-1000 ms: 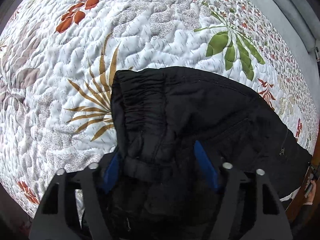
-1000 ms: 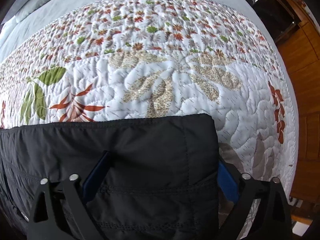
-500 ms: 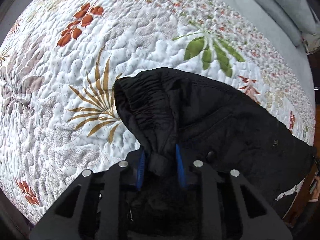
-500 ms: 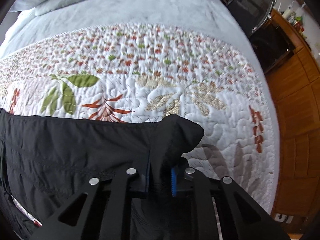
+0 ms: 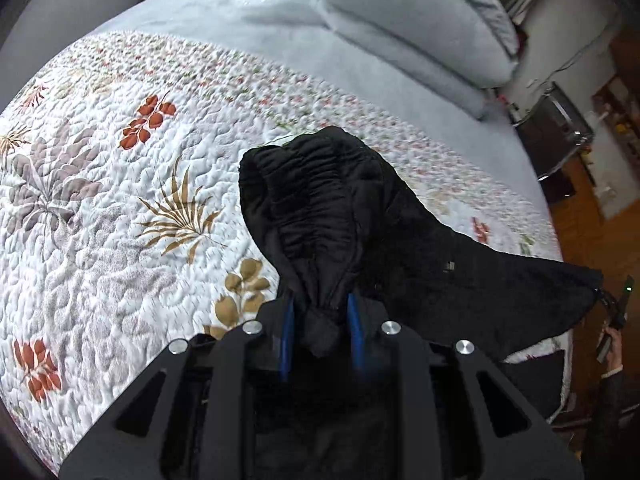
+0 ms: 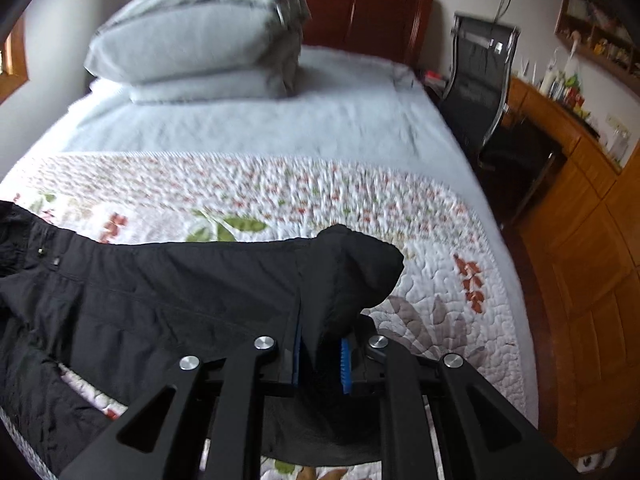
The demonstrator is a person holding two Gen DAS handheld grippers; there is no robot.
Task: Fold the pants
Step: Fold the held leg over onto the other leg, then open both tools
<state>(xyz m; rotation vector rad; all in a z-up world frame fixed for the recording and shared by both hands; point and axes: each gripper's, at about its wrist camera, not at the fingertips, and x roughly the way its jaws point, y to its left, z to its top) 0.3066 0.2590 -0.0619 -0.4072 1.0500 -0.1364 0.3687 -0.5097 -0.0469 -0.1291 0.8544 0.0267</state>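
Black pants (image 5: 420,248) hang lifted above a floral quilt (image 5: 100,208). My left gripper (image 5: 320,332) is shut on the gathered elastic waistband, which bunches up between the blue pads (image 5: 287,320). My right gripper (image 6: 322,354) is shut on the leg-hem end of the pants (image 6: 168,292), with cloth folded over the blue pads (image 6: 345,364). The fabric stretches between the two grippers, and its lower part drapes down out of sight.
The quilt (image 6: 280,200) covers the near half of a bed with a pale sheet (image 6: 260,120). Stacked grey bedding (image 6: 200,40) lies by the wooden headboard. An office chair (image 6: 480,80) and wooden cabinets (image 6: 580,240) stand to the right.
Both grippers closed on the pants a second ago and have since lifted the fabric off the quilt. The views now tilt up toward the head of the bed.
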